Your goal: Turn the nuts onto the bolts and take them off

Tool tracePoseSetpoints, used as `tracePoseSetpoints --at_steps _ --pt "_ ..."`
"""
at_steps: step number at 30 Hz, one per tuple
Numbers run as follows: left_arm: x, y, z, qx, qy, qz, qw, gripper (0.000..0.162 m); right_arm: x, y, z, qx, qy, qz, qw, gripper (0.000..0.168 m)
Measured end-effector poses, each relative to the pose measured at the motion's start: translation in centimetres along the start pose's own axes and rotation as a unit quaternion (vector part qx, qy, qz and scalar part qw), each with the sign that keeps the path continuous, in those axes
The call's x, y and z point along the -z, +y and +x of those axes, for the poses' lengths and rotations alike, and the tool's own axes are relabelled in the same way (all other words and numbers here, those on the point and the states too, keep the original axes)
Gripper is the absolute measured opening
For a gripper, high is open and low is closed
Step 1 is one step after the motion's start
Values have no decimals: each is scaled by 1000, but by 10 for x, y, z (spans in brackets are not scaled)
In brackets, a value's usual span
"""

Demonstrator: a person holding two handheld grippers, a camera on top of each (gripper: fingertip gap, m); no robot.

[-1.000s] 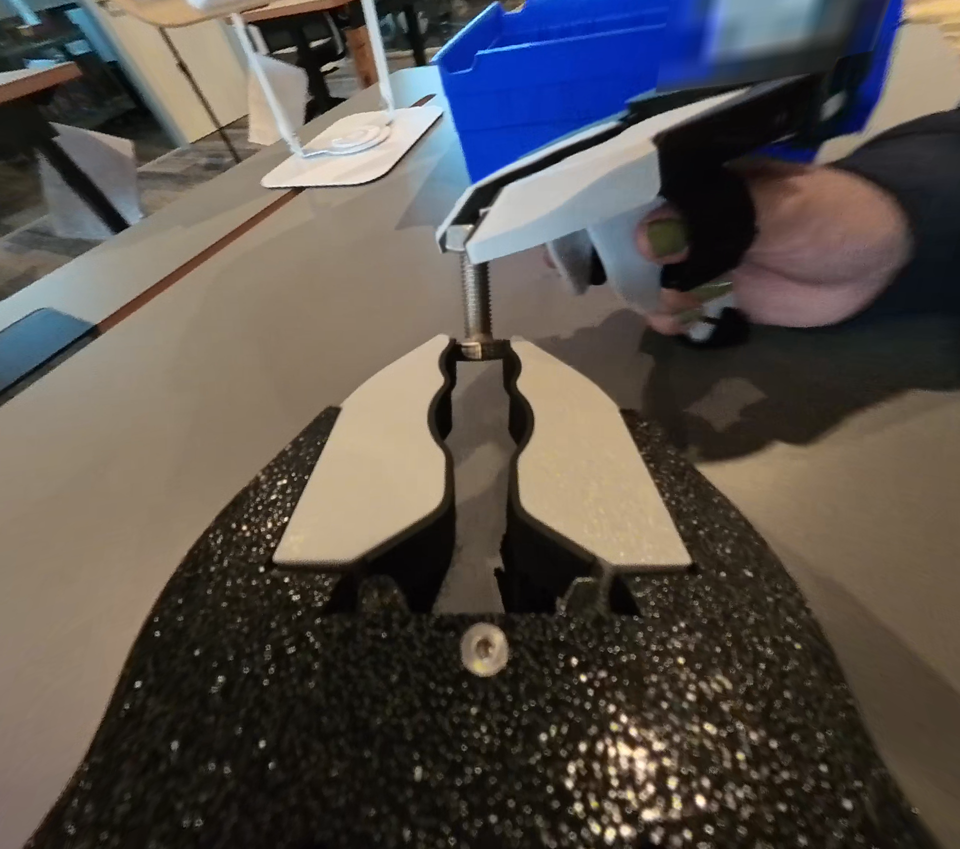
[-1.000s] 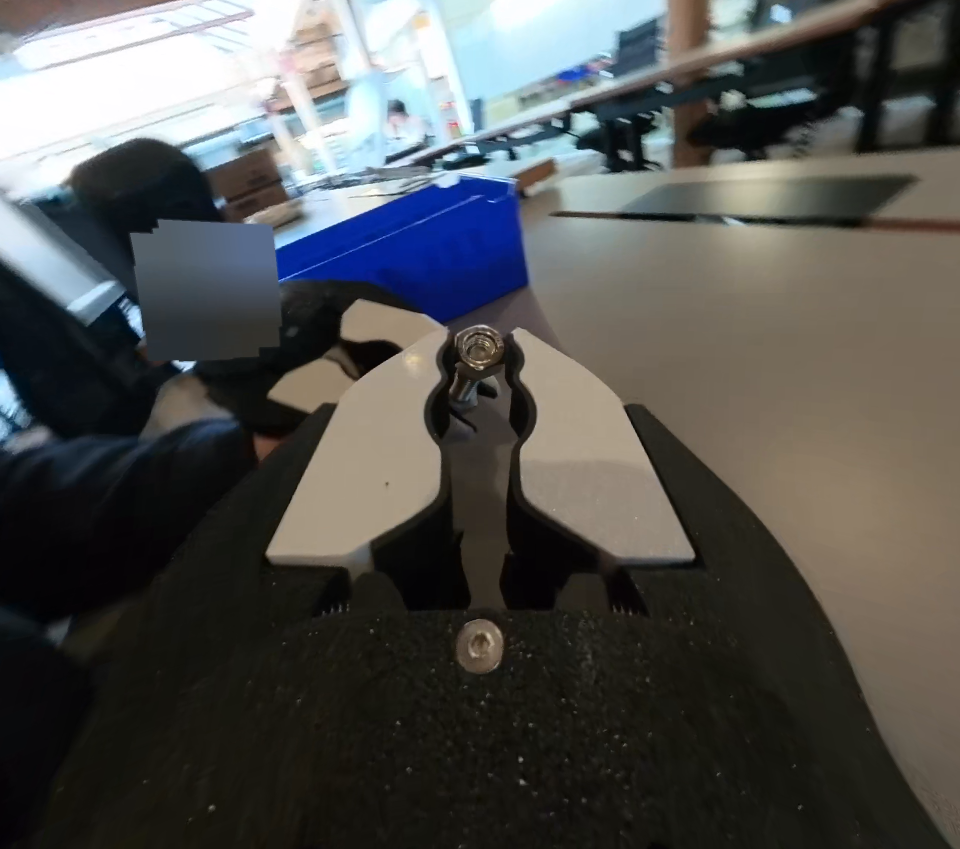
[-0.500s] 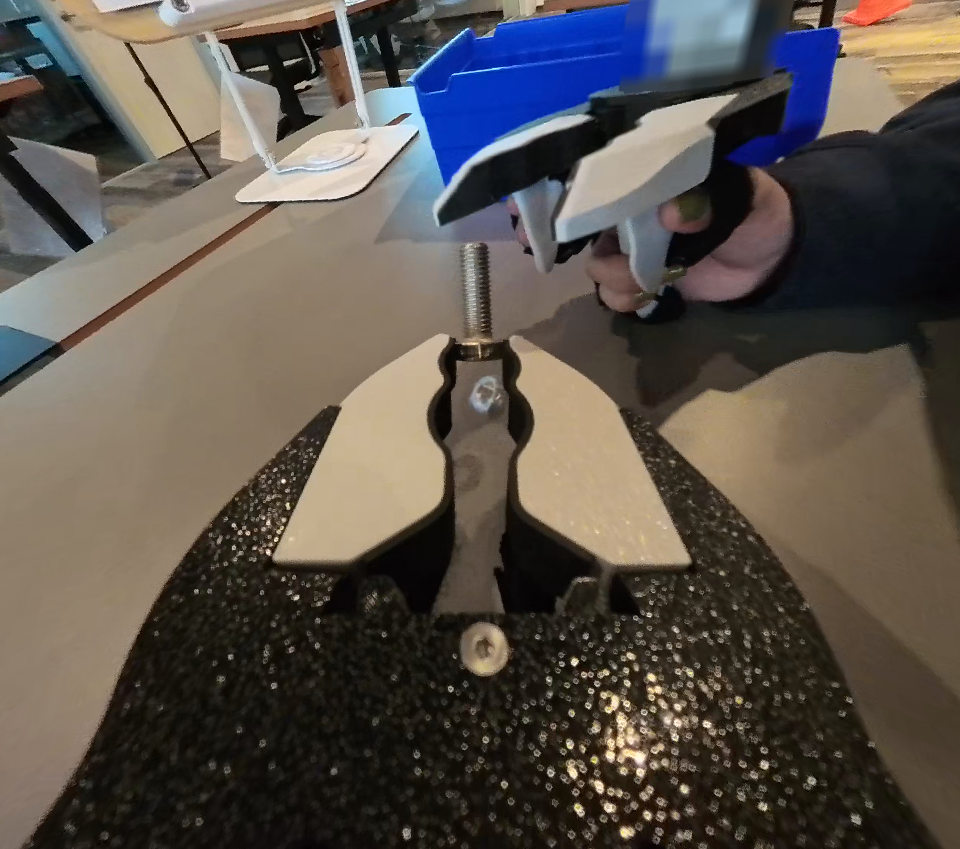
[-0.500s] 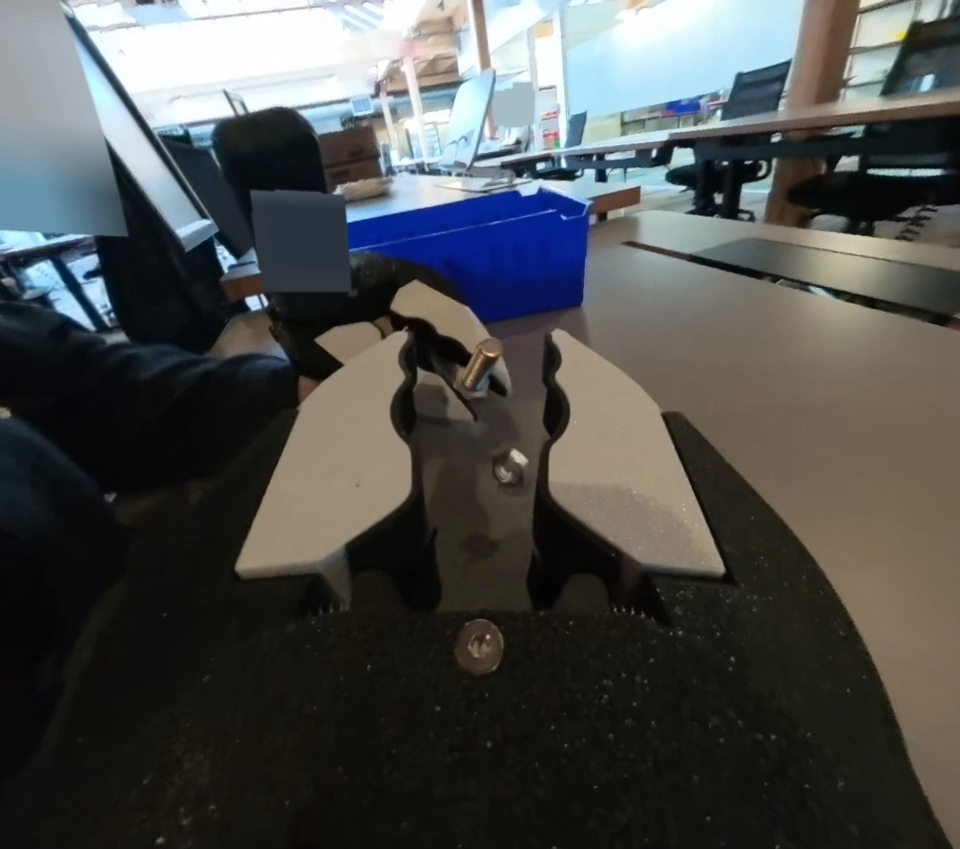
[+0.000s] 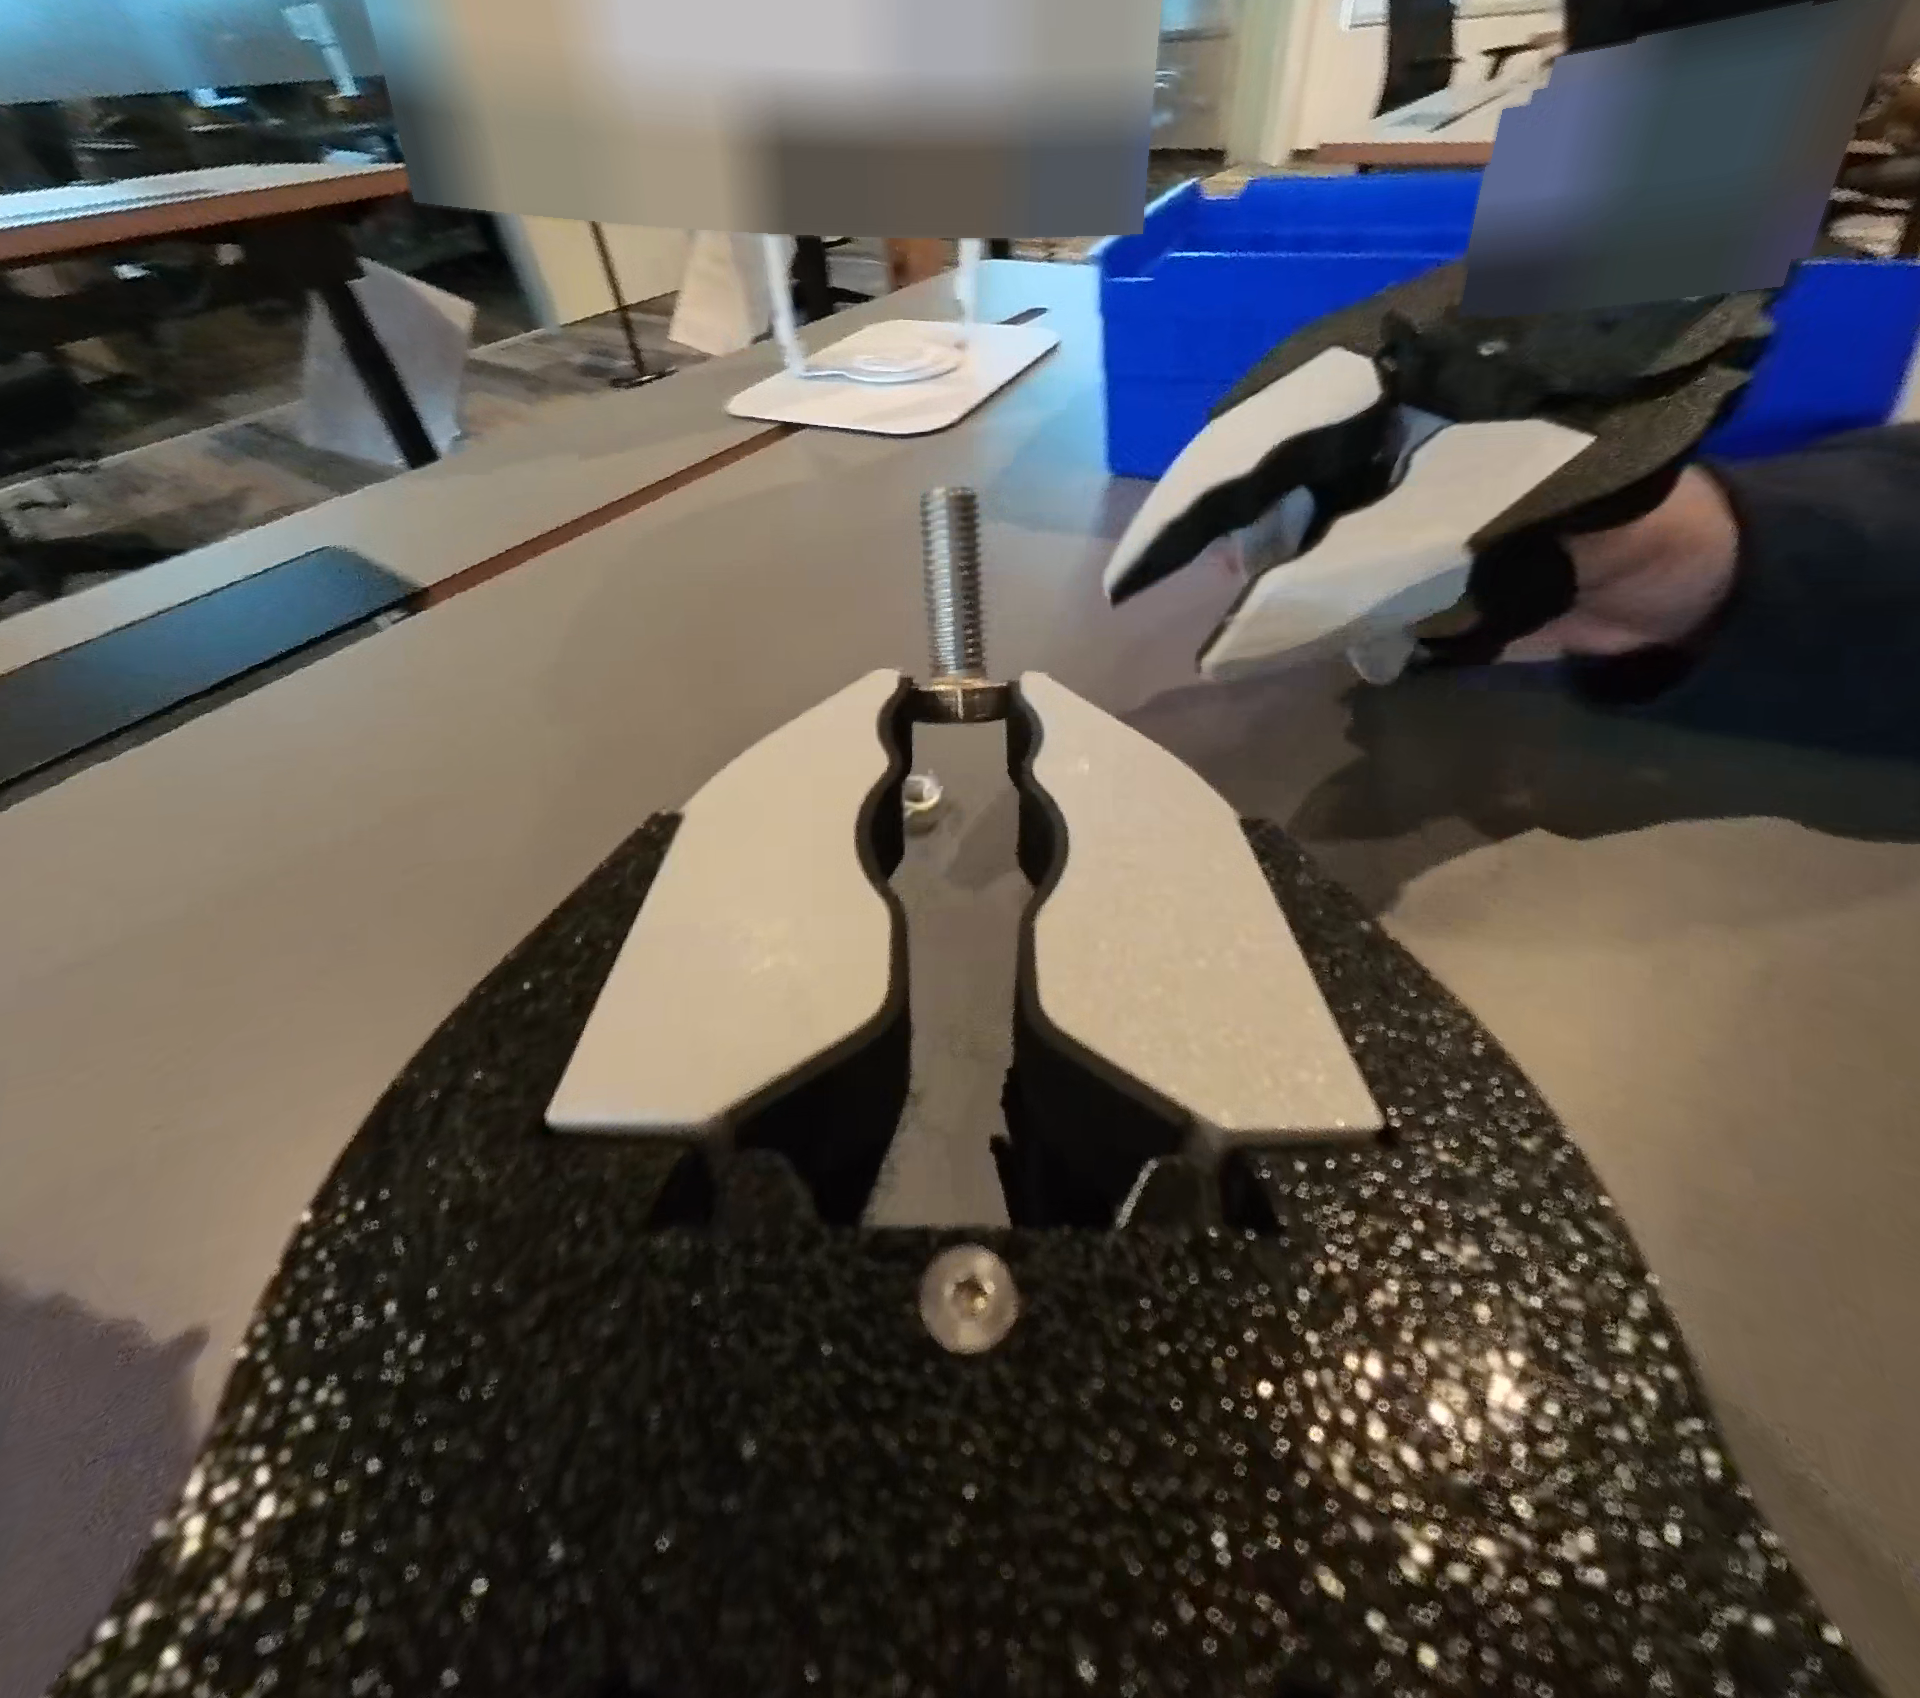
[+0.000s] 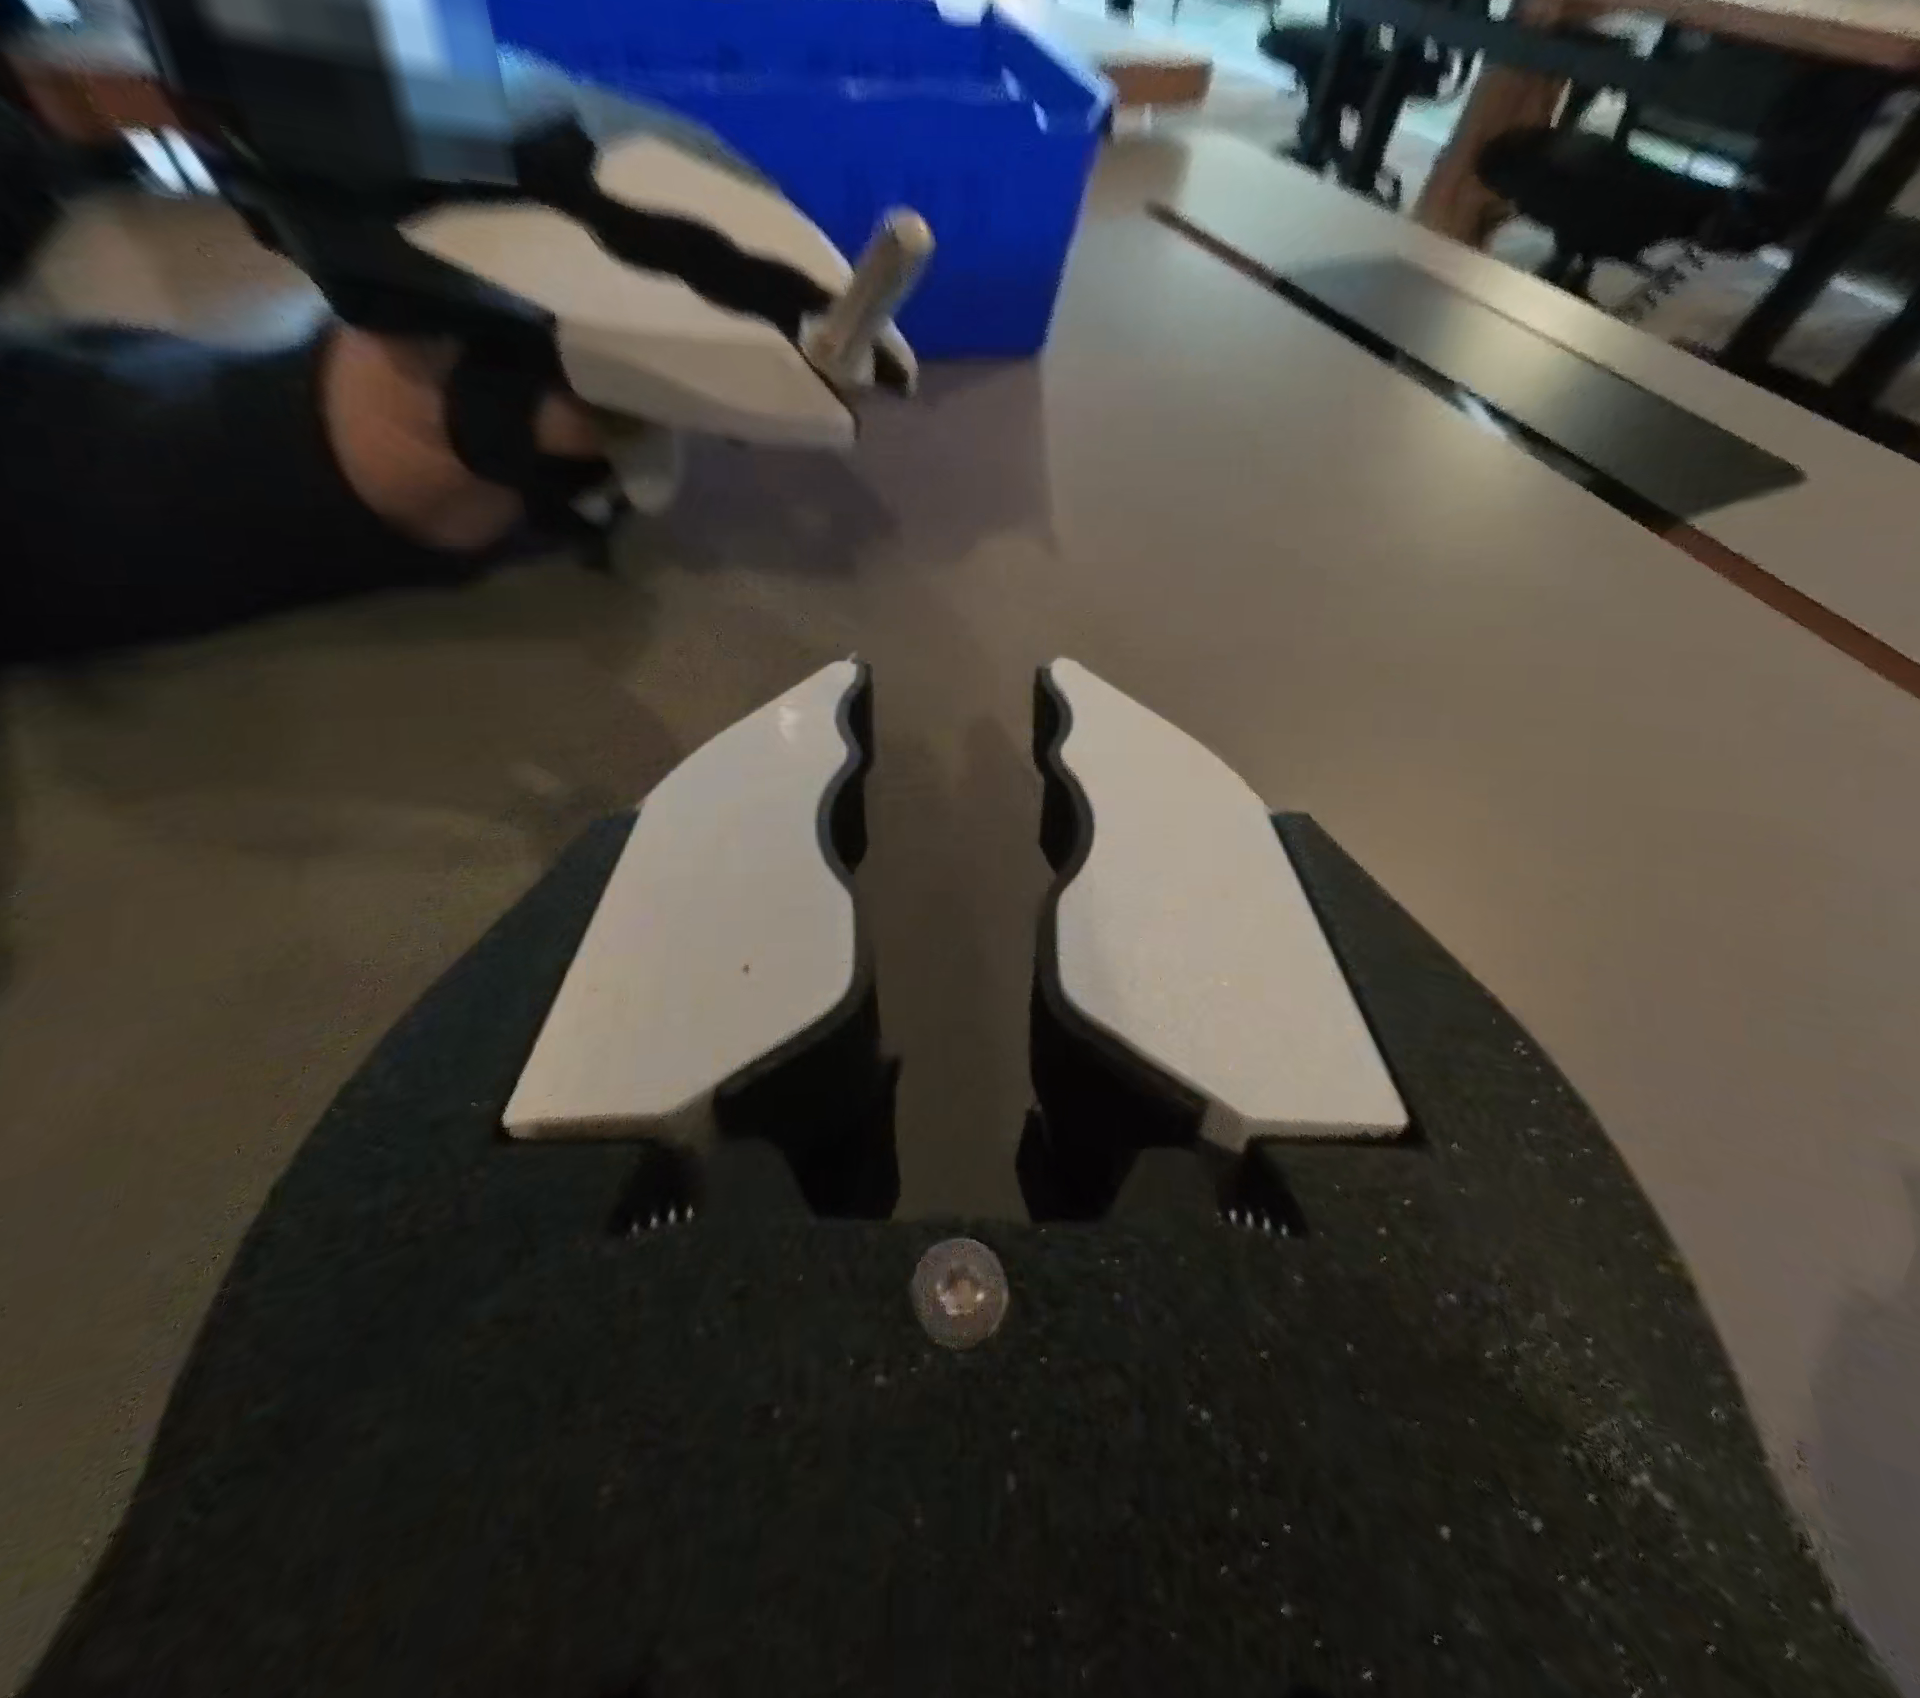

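my left gripper (image 5: pixel 958 692) has its jaws pinching the head of a steel bolt (image 5: pixel 952 583), whose threaded shank stands upright above the fingertips with nothing on it. beneath those jaws, through the gap, i see a small nut (image 5: pixel 921 794) lying loose on the grey table (image 5: pixel 312 817). my right gripper (image 6: pixel 954 680) hovers over the table with its jaws spread and nothing between them; in the left wrist view it sits off to the right of the bolt, near but apart. a blue bin (image 5: pixel 1288 266) stands on the table behind both grippers, and a white stand base (image 5: pixel 894 386) rests farther back to its left.
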State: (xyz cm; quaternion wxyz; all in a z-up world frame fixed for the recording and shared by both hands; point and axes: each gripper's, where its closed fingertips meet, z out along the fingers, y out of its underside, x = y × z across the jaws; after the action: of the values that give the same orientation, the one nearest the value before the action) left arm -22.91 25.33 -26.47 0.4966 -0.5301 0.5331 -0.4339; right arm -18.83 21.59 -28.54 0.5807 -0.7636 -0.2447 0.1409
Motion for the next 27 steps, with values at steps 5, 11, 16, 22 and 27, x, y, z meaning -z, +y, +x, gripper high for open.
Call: tracePoseSetpoints --at_steps 5,11,16,22,27 --pt "3 5 -11 -15 -23 -20 999 16 -17 22 21 41 -3 -171 984 24" --pt "3 6 -13 -14 -24 -24 999 16 -37 37 35 102 -67 -300 946 22" --pt "5 4 -18 -14 -33 -25 999 16 -49 45 40 65 -97 -384 916 29" --pt "8 2 -21 -18 -42 -28 999 16 -60 59 38 3 -94 -450 888 30" --pt "7 3 -19 -36 -41 -38 998 16 -65 57 40 -21 -77 -448 890 18"
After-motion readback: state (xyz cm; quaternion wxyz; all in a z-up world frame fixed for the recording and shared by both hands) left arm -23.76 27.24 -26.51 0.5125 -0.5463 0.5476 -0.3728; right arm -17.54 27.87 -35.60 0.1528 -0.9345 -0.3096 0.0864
